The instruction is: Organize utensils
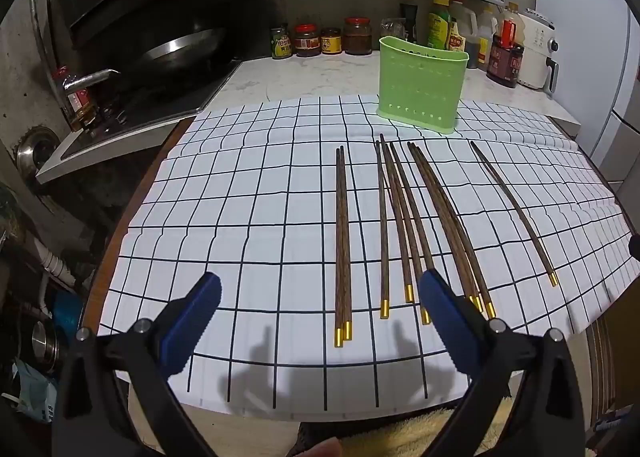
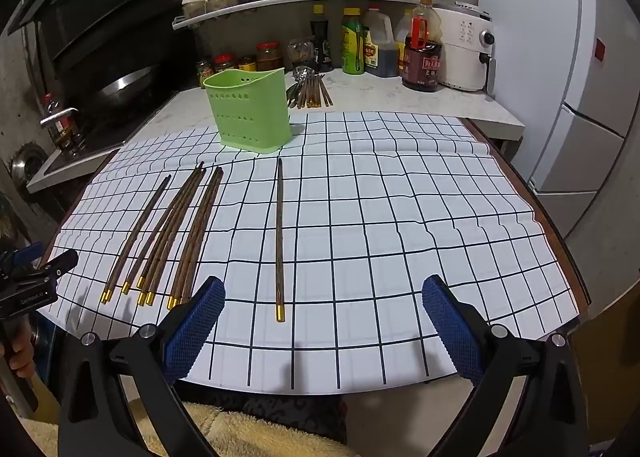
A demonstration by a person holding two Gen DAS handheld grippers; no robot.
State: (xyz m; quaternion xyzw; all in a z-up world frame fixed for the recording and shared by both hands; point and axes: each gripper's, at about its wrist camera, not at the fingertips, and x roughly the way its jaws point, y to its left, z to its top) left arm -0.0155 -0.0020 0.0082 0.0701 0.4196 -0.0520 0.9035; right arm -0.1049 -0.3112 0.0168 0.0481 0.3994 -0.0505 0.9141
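Chopsticks laid out on the grid cloth, both grippers wide apart and holding nothing

I count about nine chopsticks (image 1: 404, 217) on the cloth (image 1: 248, 217): a pair on the left, a loose bunch mid-table, one loner (image 2: 279, 241) off to the right, gold tips nearest. The green holder (image 2: 249, 113) stands upright at the cloth's far edge; can't see inside it. The left gripper (image 1: 320, 305) and right gripper (image 2: 323, 311) hover over the near edge. More chopsticks (image 2: 314, 91) lie on the counter behind, by bottles, jars, a wok (image 1: 180, 53) and a white appliance (image 2: 466, 49).
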